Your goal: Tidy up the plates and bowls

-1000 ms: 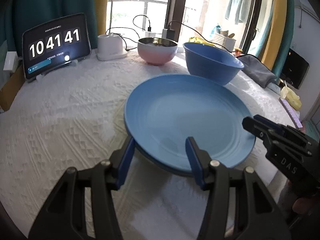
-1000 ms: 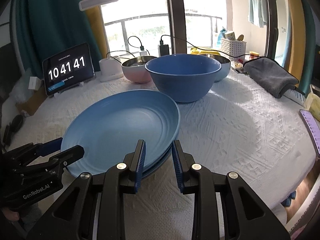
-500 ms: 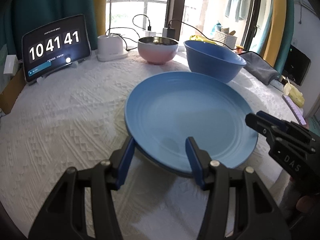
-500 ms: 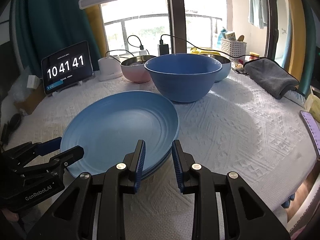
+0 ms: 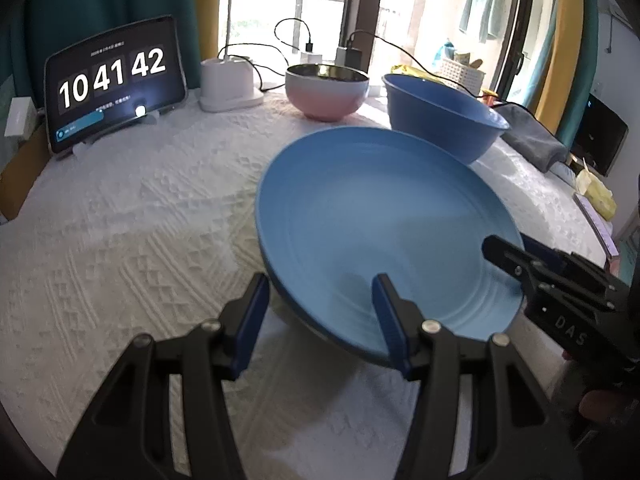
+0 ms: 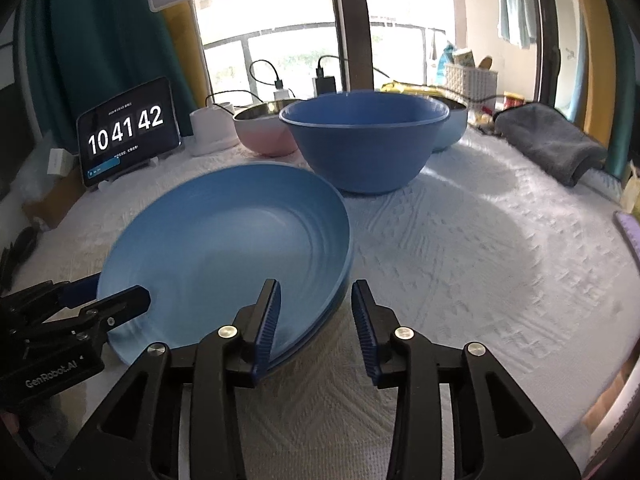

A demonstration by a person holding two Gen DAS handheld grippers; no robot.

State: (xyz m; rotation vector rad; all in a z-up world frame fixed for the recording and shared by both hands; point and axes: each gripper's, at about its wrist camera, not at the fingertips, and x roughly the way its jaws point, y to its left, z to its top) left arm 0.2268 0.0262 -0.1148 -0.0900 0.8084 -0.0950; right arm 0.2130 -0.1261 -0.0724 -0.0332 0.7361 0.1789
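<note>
A stack of blue plates (image 5: pixel 380 220) lies on the white cloth and also shows in the right wrist view (image 6: pixel 224 252). My left gripper (image 5: pixel 318 312) is open and straddles the stack's near left rim. My right gripper (image 6: pixel 316 312) is open and straddles the near right rim; it shows in the left wrist view (image 5: pixel 520 256). A large blue bowl (image 6: pixel 364 144) stands behind the plates, a pink bowl (image 5: pixel 326 90) to its left, and a light blue bowl (image 6: pixel 452 128) is partly hidden behind it.
A tablet clock (image 5: pixel 116 80) and a white charger base (image 5: pixel 228 84) with cables stand at the back left. A grey folded towel (image 6: pixel 548 140) lies at the back right. The table edge curves close on the right (image 6: pixel 624 240).
Both grippers have closed in on the plate stack, which looks larger and slightly blurred. The right gripper's jaws have opened wider. The clock went from 41 to 42.
</note>
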